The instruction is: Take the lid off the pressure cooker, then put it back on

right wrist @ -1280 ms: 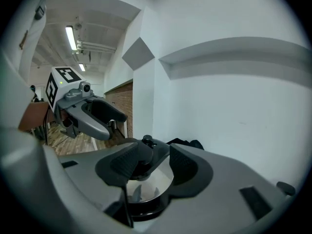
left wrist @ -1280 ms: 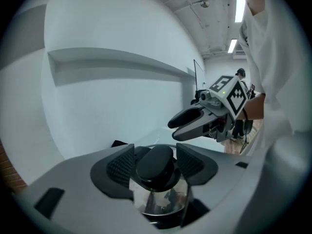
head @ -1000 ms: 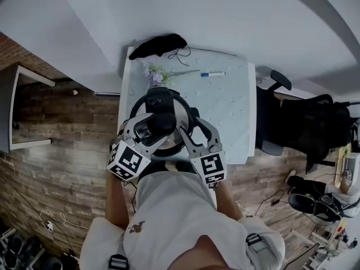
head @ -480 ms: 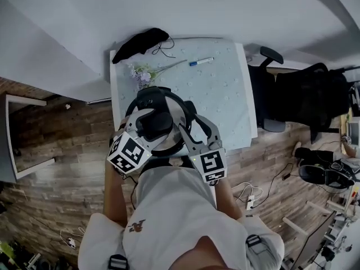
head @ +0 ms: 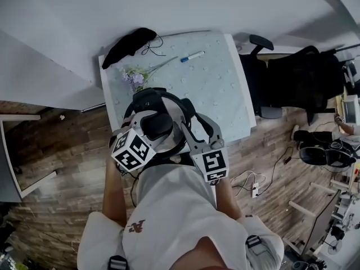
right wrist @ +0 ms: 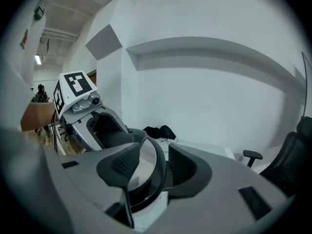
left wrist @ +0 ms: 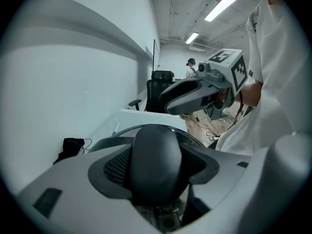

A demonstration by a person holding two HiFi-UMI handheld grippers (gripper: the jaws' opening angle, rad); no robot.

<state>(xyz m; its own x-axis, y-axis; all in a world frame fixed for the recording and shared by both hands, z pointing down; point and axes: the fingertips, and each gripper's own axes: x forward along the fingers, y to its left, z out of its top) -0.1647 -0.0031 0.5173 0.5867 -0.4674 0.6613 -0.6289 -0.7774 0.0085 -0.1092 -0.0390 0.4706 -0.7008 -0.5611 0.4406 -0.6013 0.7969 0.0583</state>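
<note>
Head view: pressure cooker sits at the near edge of the table, centre of frame, lid on. The black lid knob is at the lid's middle. The black handle bar runs from it toward the upper left of frame. The left gripper comes in from the lower left with the knob between its jaws. The right gripper comes in from the lower right and reaches only the cooker's right-hand edge. So the left hand is the one on the knob.

Left gripper view: the knob fills lower centre of frame, straight ahead along the jaws. The jaws have just been closing and are now pinching the knob from both sides, w/ the textured pad at left against it. Lid not lifted yet, judging by the rim below. The lift should go straight up from this hold.

Right gripper view: the jaws straddle the lid's steel edge and the black rim, lower centre. Both pads seem to bear on it, but I can't be sure of the right pad, as a dark sliver shows there. Prob. there to steady the pot.
</note>
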